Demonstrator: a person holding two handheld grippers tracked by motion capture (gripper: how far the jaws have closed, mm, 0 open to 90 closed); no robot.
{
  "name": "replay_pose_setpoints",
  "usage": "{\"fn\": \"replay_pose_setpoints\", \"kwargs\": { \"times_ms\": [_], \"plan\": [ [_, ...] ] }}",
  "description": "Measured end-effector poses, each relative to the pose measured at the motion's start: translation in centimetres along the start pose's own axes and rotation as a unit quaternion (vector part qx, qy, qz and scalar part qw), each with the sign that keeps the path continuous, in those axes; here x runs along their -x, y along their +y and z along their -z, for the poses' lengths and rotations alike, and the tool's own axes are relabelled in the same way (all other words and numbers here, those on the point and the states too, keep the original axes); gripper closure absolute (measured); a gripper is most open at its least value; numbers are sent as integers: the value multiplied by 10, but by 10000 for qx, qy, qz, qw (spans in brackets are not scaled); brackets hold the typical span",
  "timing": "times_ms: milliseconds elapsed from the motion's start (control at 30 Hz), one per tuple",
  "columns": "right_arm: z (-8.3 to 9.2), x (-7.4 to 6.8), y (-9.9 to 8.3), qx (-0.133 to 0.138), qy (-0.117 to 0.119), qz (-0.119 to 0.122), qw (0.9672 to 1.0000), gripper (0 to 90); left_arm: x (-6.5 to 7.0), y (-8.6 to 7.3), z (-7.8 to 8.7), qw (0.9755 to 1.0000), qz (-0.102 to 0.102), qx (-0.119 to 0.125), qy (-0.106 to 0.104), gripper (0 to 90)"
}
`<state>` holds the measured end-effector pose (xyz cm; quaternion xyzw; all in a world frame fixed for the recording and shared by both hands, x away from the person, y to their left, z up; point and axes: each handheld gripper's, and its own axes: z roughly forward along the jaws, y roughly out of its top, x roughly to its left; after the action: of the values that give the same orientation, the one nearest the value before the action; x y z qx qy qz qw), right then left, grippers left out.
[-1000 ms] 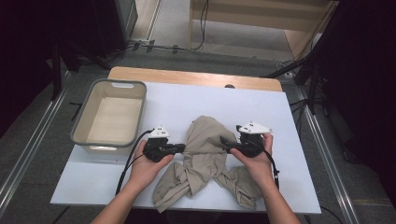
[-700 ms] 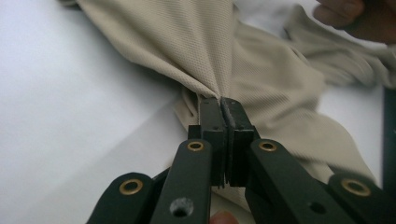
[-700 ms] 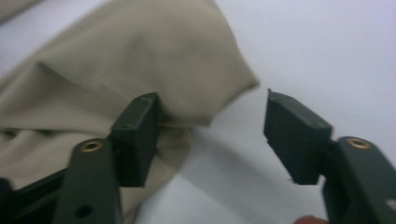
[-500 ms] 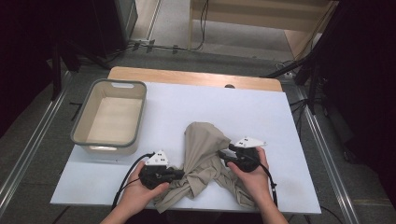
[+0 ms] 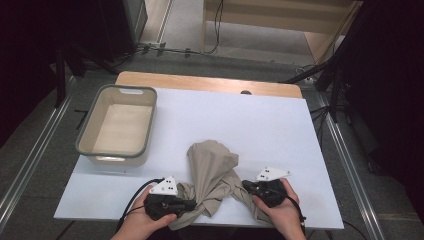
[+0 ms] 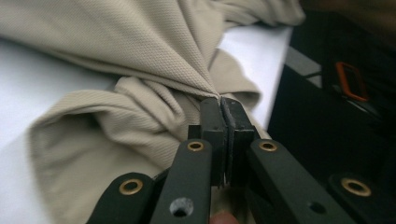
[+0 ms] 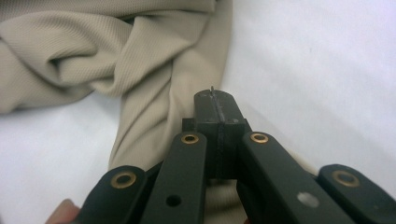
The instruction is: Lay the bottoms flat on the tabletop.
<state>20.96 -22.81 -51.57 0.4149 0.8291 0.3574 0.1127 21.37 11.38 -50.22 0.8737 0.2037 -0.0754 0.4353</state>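
A beige cloth (image 5: 212, 165) lies bunched on the white table (image 5: 260, 120) near its front edge, peaked in the middle. My left gripper (image 5: 190, 205) is at the cloth's lower left end. In the left gripper view it (image 6: 219, 105) is shut on a pinch of the cloth (image 6: 140, 46), and folds pull into the jaw tips. My right gripper (image 5: 246, 186) is at the cloth's right end. Its jaws have just been closing and now meet (image 7: 215, 100), with a strip of the cloth (image 7: 93, 42) running in under them.
A grey-rimmed tub (image 5: 116, 155) with a pale inside stands at the table's left. A wooden strip (image 5: 210, 82) borders the far edge. Bare white surface lies behind and to the right of the cloth. Both hands are close to the front edge.
Both hands have come toward the front edge, and the cloth has been dragged along and bunched narrower. The right gripper's jaws have closed at the cloth's right end.
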Motion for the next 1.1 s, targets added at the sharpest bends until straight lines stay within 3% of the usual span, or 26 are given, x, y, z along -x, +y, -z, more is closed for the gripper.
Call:
{"fn": "replay_pose_setpoints", "kwargs": {
  "times_ms": [100, 167, 233, 300, 433, 500, 567, 633, 800, 867, 900, 967, 1033, 1100],
  "plan": [
    [9, 3, 1, 285, 49, -29, 9996, 774, -4, 8, 1, 9997, 36, 192, 137, 781],
    [12, 4, 8, 504, 71, -89, 9987, 727, -10, 19, 3, 9983, 92, 396, 409, 641],
    [11, 4, 18, 693, -25, -38, 9976, 614, -17, 32, 5, 9969, 173, 571, 518, 577],
    [8, 5, 29, 813, -76, -73, 9966, 561, -24, 45, 5, 9951, 230, 630, 732, 486],
    [2, 12, 58, 1127, -79, -220, 9934, 447, -42, 64, 0, 9909, 393, 687, 1087, 432],
    [-3, 16, 75, 1107, 125, -108, 9937, 408, -49, 64, -5, 9905, 537, 683, 1061, 432],
    [-11, 19, 89, 986, 115, -8, 9951, 372, -49, 59, -6, 9904, 575, 693, 1050, 431],
    [-21, 22, 100, 838, 207, -69, 9962, 326, -48, 51, -6, 9920, 602, 727, 832, 399],
    [-53, 17, 107, 294, 416, -53, 9987, 252, -46, 44, -1, 9899, 582, 822, 994, 178],
    [-61, 12, 105, 126, 485, -69, 9987, 270, -46, 42, 3, 9887, 607, 950, 992, 135],
    [-64, 10, 103, 61, 506, -48, 9987, 356, -46, 42, 5, 9883, 603, 973, 1008, 133],
    [-62, 7, 101, 184, 520, 59, 9985, 598, -46, 41, 6, 9879, 600, 991, 1029, 131],
    [-56, 5, 101, 263, 333, 233, 9988, 780, -47, 40, 7, 9876, 600, 1006, 1044, 130],
    [-47, 9, 103, 456, 164, 221, 9986, 802, -46, 41, 8, 9868, 620, 1052, 1064, 130]
  ]
}}
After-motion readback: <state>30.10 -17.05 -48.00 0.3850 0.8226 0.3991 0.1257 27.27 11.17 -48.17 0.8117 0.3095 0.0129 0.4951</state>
